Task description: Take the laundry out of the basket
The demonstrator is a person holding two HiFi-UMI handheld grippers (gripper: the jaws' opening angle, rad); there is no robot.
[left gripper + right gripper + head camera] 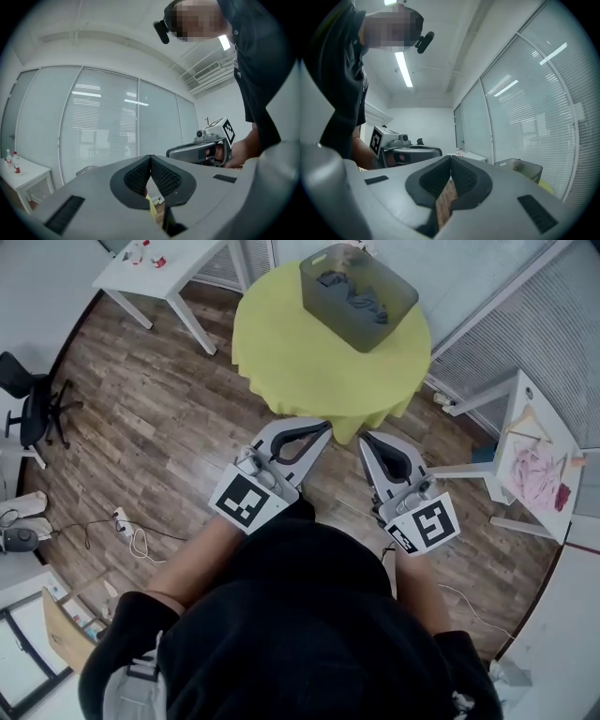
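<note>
A grey see-through basket [357,294] stands on a round table with a yellow-green cloth [300,362]; dark laundry [361,299] lies inside it. My left gripper [322,427] and right gripper [367,441] are both held level over the wood floor, just short of the table's near edge, side by side. Each is shut with nothing between its jaws. In the right gripper view the basket [521,168] shows ahead to the right, and the left gripper [410,152] beside it. In the left gripper view the right gripper [201,150] shows at the right.
A white table [164,273] with small bottles stands at the back left. At the right a white table [530,460] holds pink cloth [534,474] and a hanger. An office chair [33,399] and cables lie at the left. Glass walls with blinds run behind the round table.
</note>
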